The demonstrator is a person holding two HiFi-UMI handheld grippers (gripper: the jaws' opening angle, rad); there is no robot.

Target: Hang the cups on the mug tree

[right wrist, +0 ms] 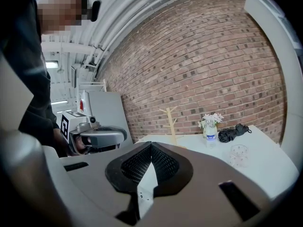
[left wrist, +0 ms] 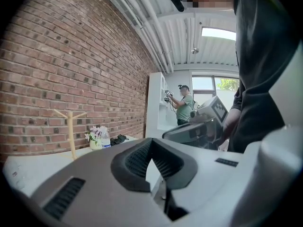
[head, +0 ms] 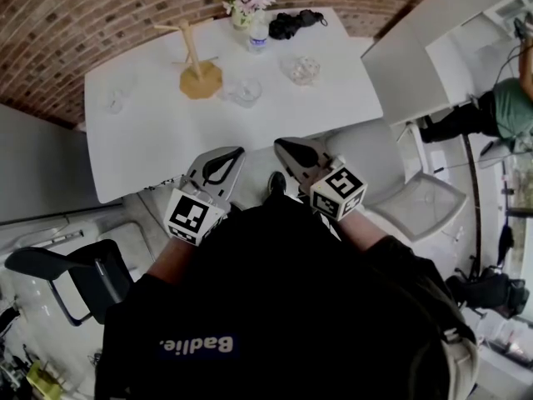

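While the person stands back from the white tabletop (head: 150,144), both tools are held low in front of the body, side by side, short of its near edge with their tips pointing toward it. The left hand-held gripper (head: 238,151) is clenched, its two ribbed black pads (left wrist: 137,160) pressed together at the tip with nothing between them. The right hand-held gripper (head: 278,144) is clenched the same way and grasps nothing. The wooden mug tree (head: 193,52) stands upright on its round base toward the far side of the tabletop, left of centre. Three clear cups stand on the tabletop, not on the pegs. The first cup (head: 246,90) is just beside the tree's base on the right. The second cup (head: 304,69) is further right and well apart from the tree. The third cup (head: 115,100) is near the left edge. At the far edge stands a vase of pale flowers (head: 250,0), with a small bottle (head: 258,35) just in front of it and a black bundle (head: 291,23) to its right; what that bundle is cannot be made out. A grey chair (head: 375,165) stands at the tabletop's near right corner and a black chair (head: 83,273) on the floor to the left. A brick wall (head: 100,15) runs behind the tabletop, and another person in a green top (head: 510,107) is off to the right, well away.
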